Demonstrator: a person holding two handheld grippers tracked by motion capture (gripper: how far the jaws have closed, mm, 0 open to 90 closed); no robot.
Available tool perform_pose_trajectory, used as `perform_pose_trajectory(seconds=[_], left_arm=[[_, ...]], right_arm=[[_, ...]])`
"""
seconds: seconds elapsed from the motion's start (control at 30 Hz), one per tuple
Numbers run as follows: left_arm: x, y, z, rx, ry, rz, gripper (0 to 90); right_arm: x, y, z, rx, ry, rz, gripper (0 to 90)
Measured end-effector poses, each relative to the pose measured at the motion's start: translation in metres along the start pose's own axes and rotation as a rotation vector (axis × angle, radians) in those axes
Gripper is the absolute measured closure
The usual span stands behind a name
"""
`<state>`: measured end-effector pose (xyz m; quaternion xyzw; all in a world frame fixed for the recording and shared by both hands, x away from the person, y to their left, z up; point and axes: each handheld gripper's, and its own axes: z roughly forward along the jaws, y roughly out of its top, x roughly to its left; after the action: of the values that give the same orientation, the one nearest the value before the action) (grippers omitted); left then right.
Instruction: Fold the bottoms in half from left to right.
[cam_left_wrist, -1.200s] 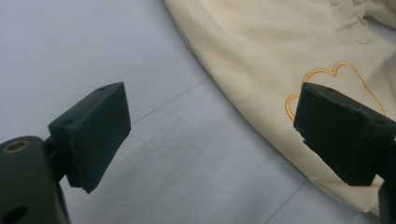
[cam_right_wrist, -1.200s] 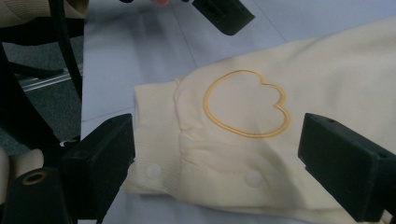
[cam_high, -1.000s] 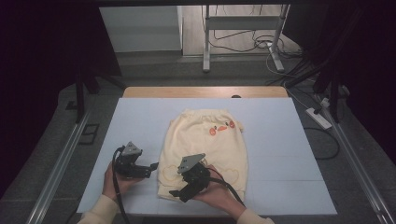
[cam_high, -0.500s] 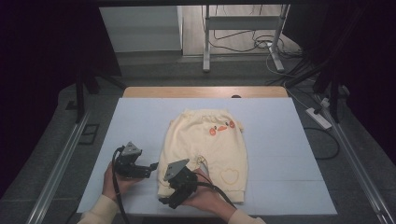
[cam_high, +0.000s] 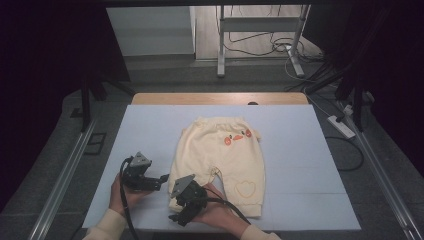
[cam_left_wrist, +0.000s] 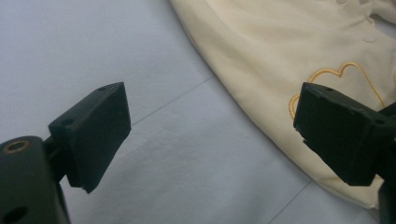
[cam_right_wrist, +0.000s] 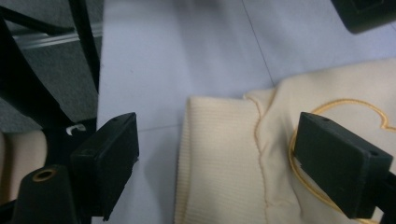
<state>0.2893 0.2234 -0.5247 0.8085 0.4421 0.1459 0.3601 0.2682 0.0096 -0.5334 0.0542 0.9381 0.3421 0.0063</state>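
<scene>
On the pale blue bench (cam_high: 150, 125), a pair of cream baby trousers (cam_high: 220, 155) lies flat near the middle, waistband away from the person and leg cuffs toward the near edge, with small orange carrot prints (cam_high: 235, 138) near the waist and a stitched heart outline (cam_high: 245, 188) on one leg. At the near left cuff (cam_right_wrist: 215, 158), the right claw (cam_high: 180, 212) stands wide apart, the ribbed hem and its seam lying between the two jaws in the right gripper view without either jaw touching cloth. Just left of the trousers, the left claw (cam_high: 159, 180) hovers over bare bench, also wide apart, with the trouser edge and a stitched outline beside its right-hand jaw in the left gripper view.
</scene>
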Motion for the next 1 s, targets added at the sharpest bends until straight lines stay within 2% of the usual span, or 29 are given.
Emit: perform_pose_trajectory(seconds=[0.37,0.53,0.6,0.63,0.7,0.8,0.9,1.0], left_arm=[[0.0,0.0,0.001,0.004,-0.001,0.001,10.8],[-0.001,0.0,0.001,0.004,-0.001,0.002,11.0],[-0.001,0.0,0.001,0.004,-0.002,0.003,11.0],[-0.001,0.0,0.001,0.004,-0.003,0.003,11.0],[0.0,0.0,0.001,0.003,-0.002,0.003,11.0],[0.0,0.0,0.001,0.002,-0.003,0.003,11.2],[0.0,0.001,0.002,0.001,-0.008,0.003,11.2],[0.0,0.003,0.002,-0.003,-0.012,0.003,11.4]], right_arm=[[0.003,-0.003,-0.002,0.004,-0.07,-0.046,28.6],[0.001,-0.004,-0.007,0.009,-0.102,-0.043,47.7],[0.001,-0.004,-0.01,0.022,-0.127,-0.064,59.4],[0.002,-0.004,-0.01,0.018,-0.123,-0.073,65.0],[0.002,-0.005,-0.011,0.015,-0.139,-0.081,68.9],[0.0,-0.004,-0.015,0.015,-0.127,-0.078,72.9],[-0.003,-0.004,-0.019,-0.005,-0.106,-0.05,74.4],[-0.004,-0.004,-0.024,-0.027,-0.099,-0.042,75.0]])
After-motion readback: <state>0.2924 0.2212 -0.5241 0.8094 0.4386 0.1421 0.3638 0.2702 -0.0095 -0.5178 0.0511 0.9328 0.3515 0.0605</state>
